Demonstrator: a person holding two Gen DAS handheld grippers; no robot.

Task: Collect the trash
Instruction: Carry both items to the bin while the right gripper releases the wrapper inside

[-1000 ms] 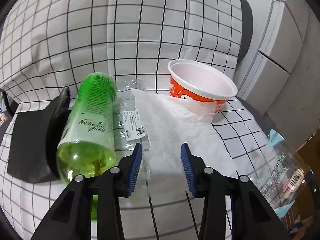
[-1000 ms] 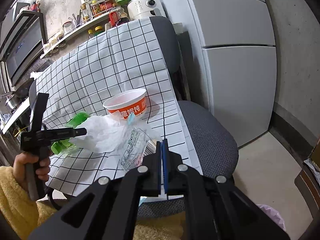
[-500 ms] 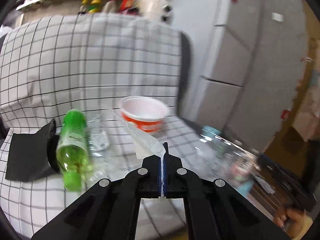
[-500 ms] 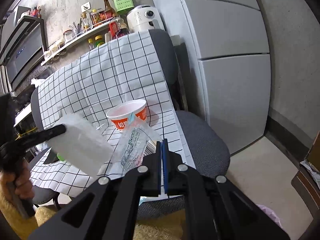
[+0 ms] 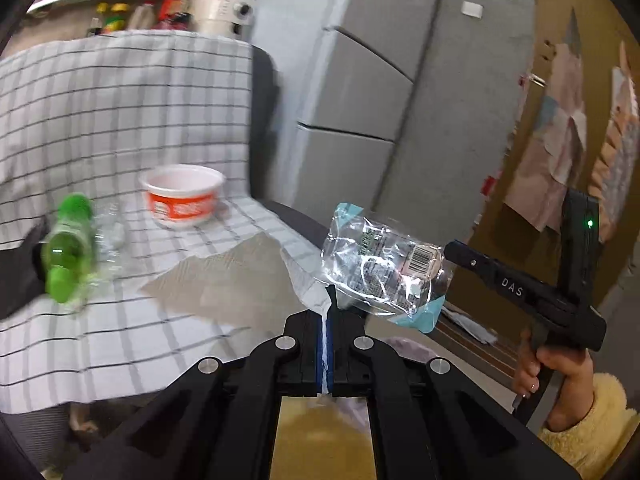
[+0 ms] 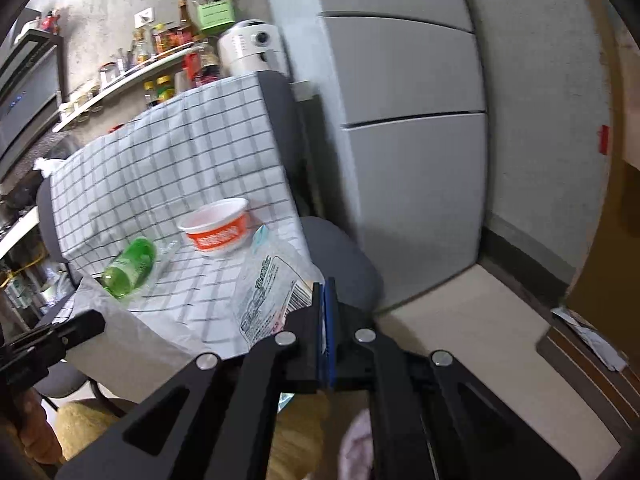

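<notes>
My left gripper (image 5: pixel 329 300) is shut on a white paper tissue (image 5: pixel 240 276), which hangs off the seat edge to the left of the fingertips. My right gripper (image 6: pixel 323 300) is shut on a clear plastic wrapper (image 6: pixel 272 292) with a barcode. In the left wrist view that wrapper (image 5: pixel 384 268) hangs in the air from the right gripper (image 5: pixel 448 246). Left behind on the checked cloth (image 5: pixel 120 120) are a green bottle (image 5: pixel 68 248), a crumpled clear plastic piece (image 5: pixel 108 232) and an orange-and-white bowl (image 5: pixel 182 196). The right wrist view shows the left gripper (image 6: pixel 94 320) with the tissue (image 6: pixel 132 340).
The cloth covers a grey office chair (image 6: pixel 340 256). A grey fridge (image 6: pixel 408 120) stands right behind it, and a shelf of bottles (image 6: pixel 160 56) with a white appliance (image 6: pixel 252 48) is at the back. A black flat object (image 5: pixel 16 276) lies at the seat's left. Bare floor (image 6: pixel 472 320) opens to the right.
The left gripper closed on the tissue, lifted it off the seat and swung right. The right gripper carried the wrapper up and away from the chair.
</notes>
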